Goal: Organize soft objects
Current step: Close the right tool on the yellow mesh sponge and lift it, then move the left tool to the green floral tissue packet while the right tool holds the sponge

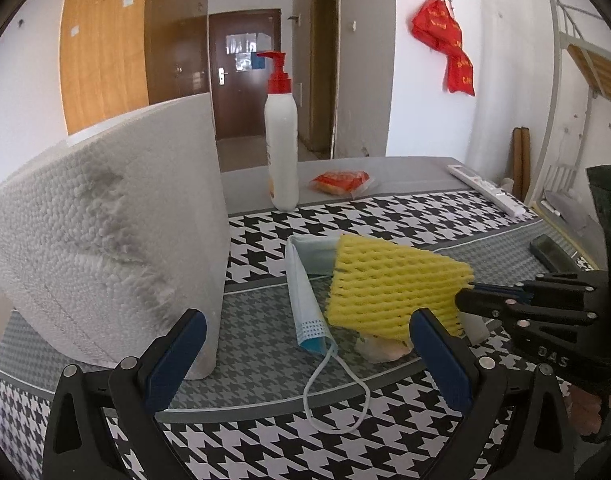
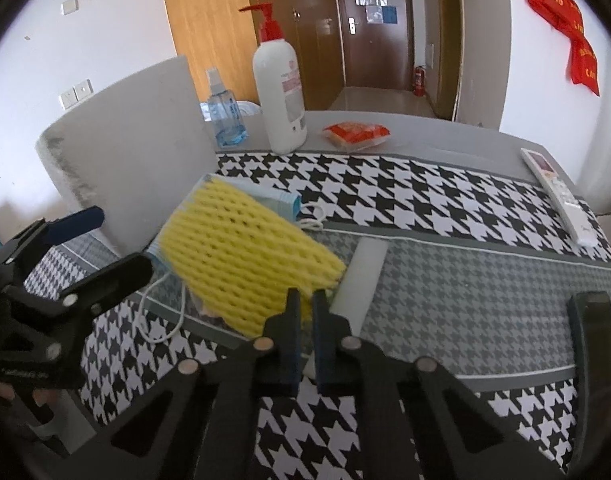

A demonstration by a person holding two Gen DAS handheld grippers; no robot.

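Note:
A yellow foam net lies tilted over a blue face mask on the houndstooth tablecloth. My right gripper is shut on the net's near corner. In the left wrist view, the right gripper pinches the net from the right, lifting that edge off the cloth. The mask and its ear loop trail below the net. My left gripper stands open just in front of the mask, holding nothing. A large white foam block leans at the left.
A white pump bottle, a clear spray bottle and a red packet stand at the back. A white foam stick lies right of the net. A remote and a dark device are at the right.

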